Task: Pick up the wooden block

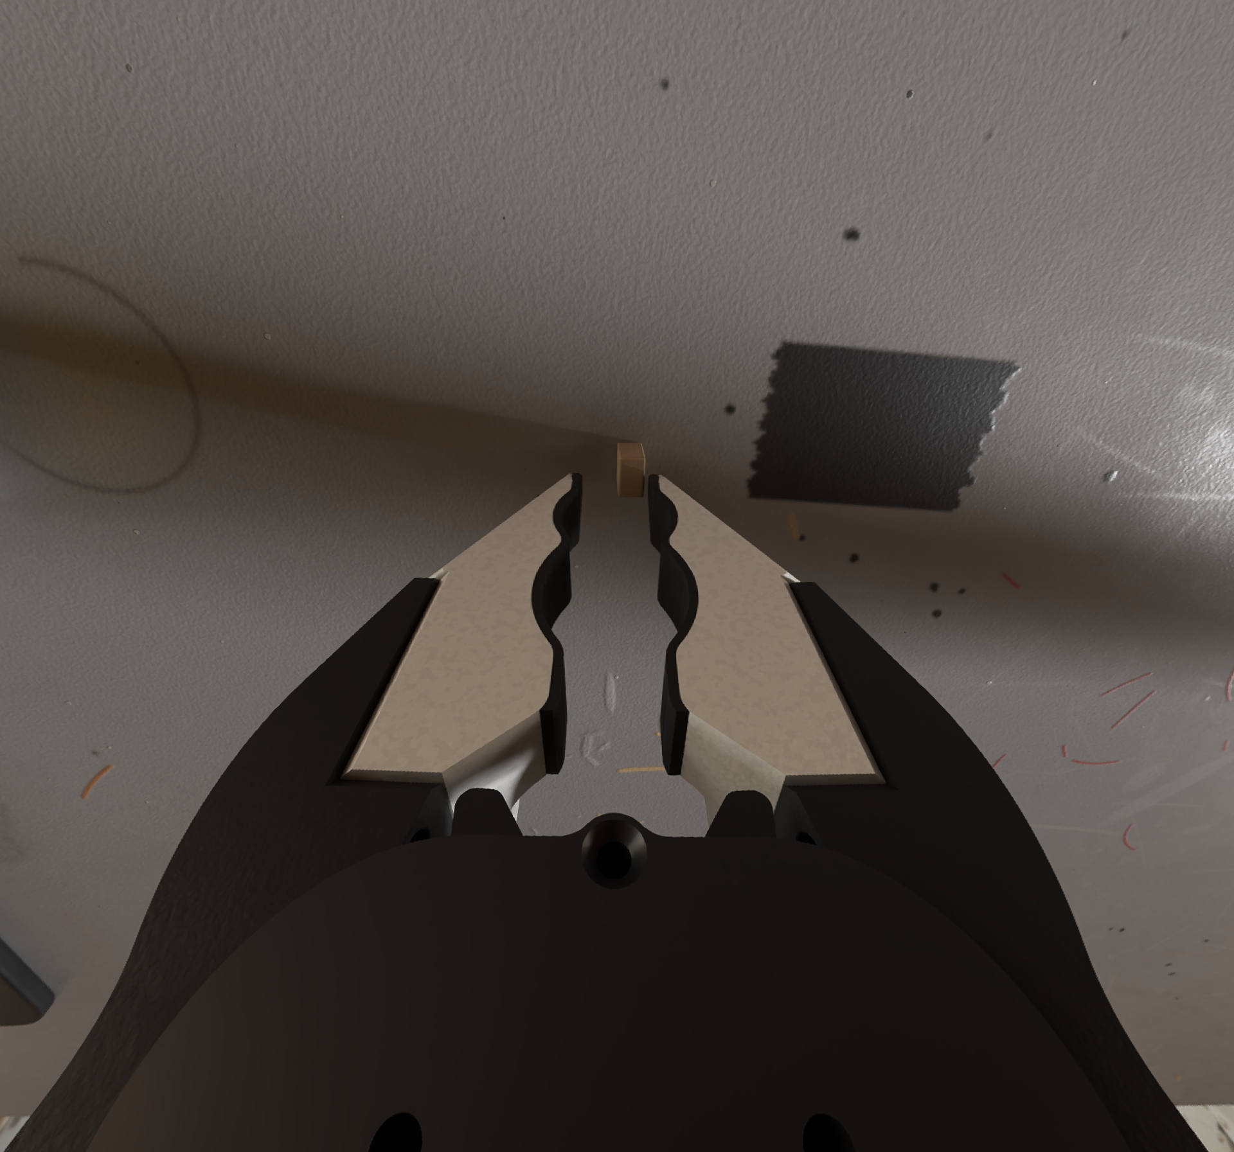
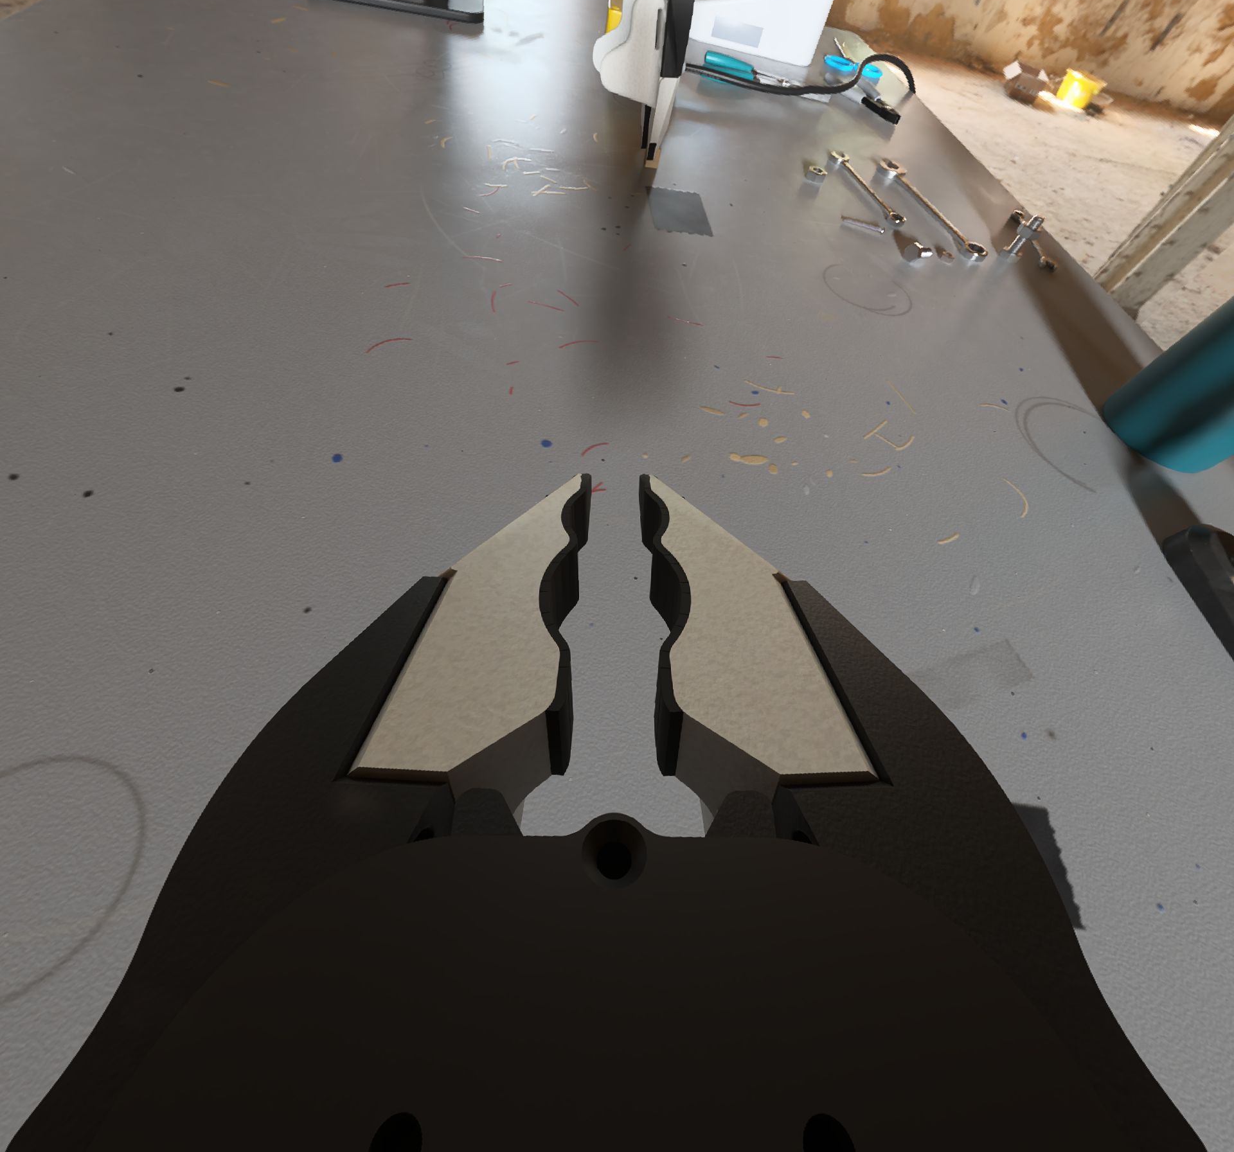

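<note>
Here the left tongs hung released above the counter, the wooden block just beyond, right of centre; centring first seemed wise. The right tongs were released, holding nothing.

Workshop: wrenches on scuffed bench

Your left gripper: matte black rounded body, two black arms carrying tan speckled wedge fingers with wavy black inner pads. One recessed screw hole at centre base, two dark holes near the bottom edge. Your right gripper: same build, same colours, paler tan fingers.
</note>
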Motion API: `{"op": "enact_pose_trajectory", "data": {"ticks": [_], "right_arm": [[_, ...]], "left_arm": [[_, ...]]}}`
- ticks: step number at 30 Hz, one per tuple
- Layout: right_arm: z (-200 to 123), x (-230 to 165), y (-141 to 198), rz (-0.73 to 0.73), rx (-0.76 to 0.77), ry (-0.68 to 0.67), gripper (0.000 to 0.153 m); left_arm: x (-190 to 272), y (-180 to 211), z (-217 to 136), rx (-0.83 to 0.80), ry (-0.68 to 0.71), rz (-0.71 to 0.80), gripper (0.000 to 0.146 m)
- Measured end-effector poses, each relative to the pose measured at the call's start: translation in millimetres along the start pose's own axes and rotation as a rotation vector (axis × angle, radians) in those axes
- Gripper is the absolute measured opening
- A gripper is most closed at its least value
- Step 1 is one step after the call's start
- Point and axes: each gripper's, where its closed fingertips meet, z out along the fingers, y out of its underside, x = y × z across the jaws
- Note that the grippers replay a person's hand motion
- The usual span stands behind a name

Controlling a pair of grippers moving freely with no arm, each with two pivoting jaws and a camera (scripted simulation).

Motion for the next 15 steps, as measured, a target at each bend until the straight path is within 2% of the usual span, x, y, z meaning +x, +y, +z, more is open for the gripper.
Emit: {"op": "enact_pose_trajectory", "data": {"ticks": [3,5,11,15], "right_arm": [[0,0,0,-0.004,0.0,0.001,0.014],[0,-1,-1,-0.007,-0.001,0.002,0.014],[0,-1,-1,-0.009,0.0,0.004,0.014],[-1,0,-1,-0.012,0.0,0.008,0.014]], "left_arm": [[2,1,0,0.006,0.007,0.011,0.009],[5,2,0,0.014,0.018,0.016,0.007],[12,0,-12,0.068,0.013,0.057,0.007],[37,0,-33,0.15,0.054,0.109,0.007]]}}
